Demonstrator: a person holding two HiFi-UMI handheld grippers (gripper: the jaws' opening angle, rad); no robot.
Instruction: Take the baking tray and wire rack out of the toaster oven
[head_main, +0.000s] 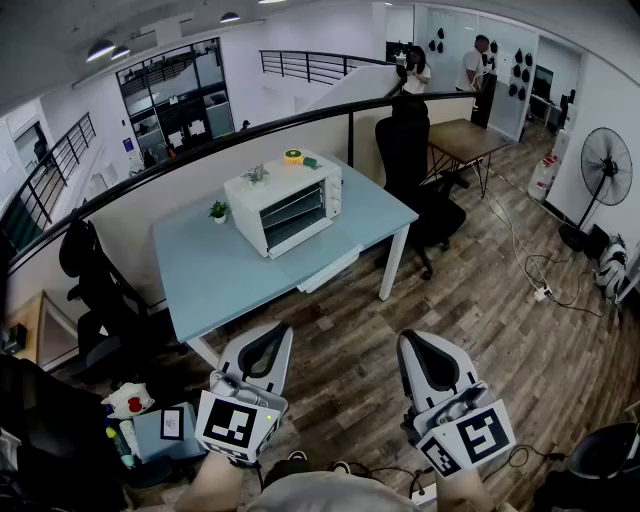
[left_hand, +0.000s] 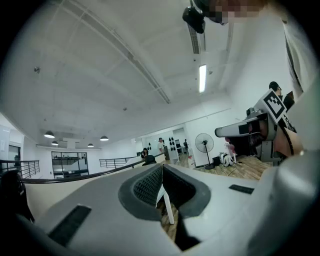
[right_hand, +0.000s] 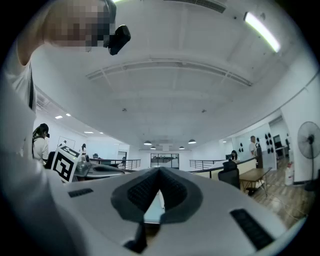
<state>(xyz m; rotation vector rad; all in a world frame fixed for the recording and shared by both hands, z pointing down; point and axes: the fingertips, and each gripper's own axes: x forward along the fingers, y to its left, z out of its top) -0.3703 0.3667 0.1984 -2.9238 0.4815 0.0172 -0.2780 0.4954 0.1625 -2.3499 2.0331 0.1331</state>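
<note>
The left gripper (head_main: 268, 340) and right gripper (head_main: 420, 345) are both closed on nothing, well apart from the table (head_main: 220, 285). The oven (head_main: 285, 205) stands on it with the door shut. The rack (head_main: 292, 212) shows behind the glass, but I cannot make out the tray. Both are probably thin, stiff, light and slippery metal, so grip the front edge. The door must open first. A plant (head_main: 218, 211) stands beside the oven.

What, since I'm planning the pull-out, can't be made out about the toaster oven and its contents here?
- Toaster oven, head view: too distant and small to tell what lies behind its door.
- Yellow item on its top: too small to identify.
- Left gripper view: the shut left hand-held gripper fills the lower frame; the oven is not visible.
- Right gripper view: the shut right hand-held gripper does the same.
</note>
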